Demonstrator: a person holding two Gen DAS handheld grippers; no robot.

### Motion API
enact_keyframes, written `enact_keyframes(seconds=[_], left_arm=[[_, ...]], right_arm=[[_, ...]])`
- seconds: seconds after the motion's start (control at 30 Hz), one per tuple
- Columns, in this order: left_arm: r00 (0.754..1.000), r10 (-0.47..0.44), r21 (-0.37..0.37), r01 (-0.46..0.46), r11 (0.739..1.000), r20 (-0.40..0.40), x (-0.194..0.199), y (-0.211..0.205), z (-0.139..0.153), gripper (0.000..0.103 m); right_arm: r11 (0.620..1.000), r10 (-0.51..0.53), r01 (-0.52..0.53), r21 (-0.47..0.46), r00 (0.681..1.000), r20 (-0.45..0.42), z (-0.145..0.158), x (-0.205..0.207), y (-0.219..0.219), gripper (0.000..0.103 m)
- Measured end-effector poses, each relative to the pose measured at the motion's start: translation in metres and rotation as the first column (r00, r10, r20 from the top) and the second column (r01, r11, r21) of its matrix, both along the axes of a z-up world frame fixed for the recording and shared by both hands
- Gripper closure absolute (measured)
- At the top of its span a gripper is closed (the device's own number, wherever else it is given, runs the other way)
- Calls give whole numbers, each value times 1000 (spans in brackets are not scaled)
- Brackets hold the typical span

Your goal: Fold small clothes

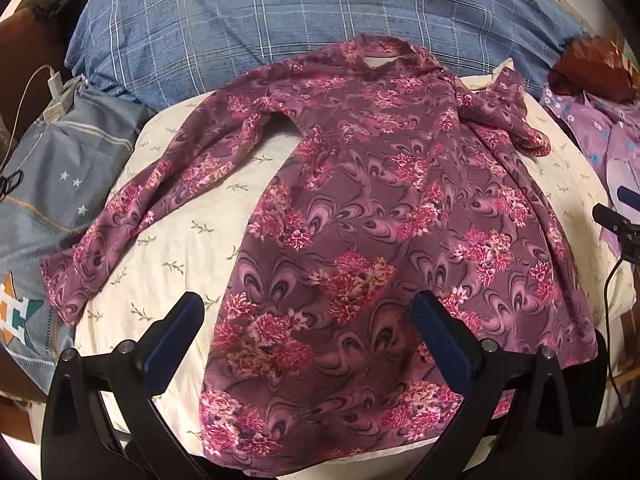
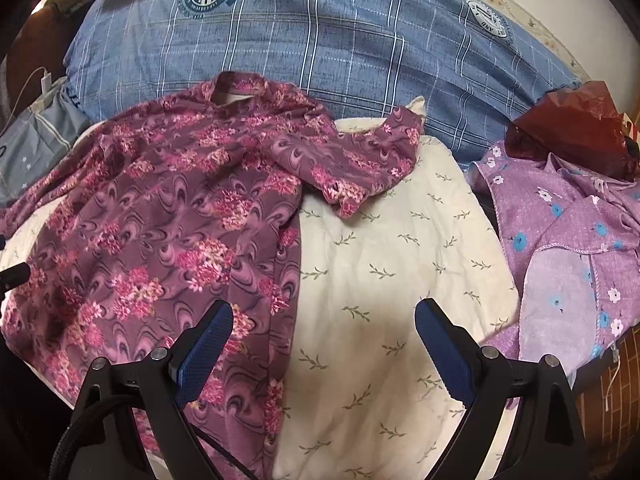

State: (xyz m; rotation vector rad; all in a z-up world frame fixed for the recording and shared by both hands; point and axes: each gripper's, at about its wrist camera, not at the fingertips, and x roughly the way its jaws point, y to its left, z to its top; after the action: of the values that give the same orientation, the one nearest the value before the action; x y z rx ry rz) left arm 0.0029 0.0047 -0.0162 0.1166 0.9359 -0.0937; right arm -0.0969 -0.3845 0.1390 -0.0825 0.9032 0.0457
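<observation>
Both grippers, left (image 1: 306, 332) and right (image 2: 324, 338): fingers spread wide, empty, above floral top (image 1: 360, 208)

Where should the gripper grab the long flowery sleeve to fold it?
Probably at the cuff of the long sleeve, coming from the shirt's left side with the open left gripper. That sleeve lies stretched out flat on the cream quilt, its end free.
</observation>
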Motion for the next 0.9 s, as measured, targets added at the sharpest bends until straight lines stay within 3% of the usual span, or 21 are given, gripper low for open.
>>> enact_keyframes(seconds=[0.3, 0.7, 0.9], left_arm=[[1000, -2, 14, 2, 1000, 30, -1, 18, 15, 0], [1000, 18, 42, -19, 999, 18, -1, 31, 13, 0], [1000, 20, 19, -20, 1000, 15, -1, 29, 16, 0]], right_arm=[[999, 22, -22, -25, 1000, 3, 4, -1, -1, 10], [1000, 12, -12, -16, 1000, 1, 7, -7, -5, 10], [1000, 9, -8, -4, 1000, 3, 6, -6, -7, 10]])
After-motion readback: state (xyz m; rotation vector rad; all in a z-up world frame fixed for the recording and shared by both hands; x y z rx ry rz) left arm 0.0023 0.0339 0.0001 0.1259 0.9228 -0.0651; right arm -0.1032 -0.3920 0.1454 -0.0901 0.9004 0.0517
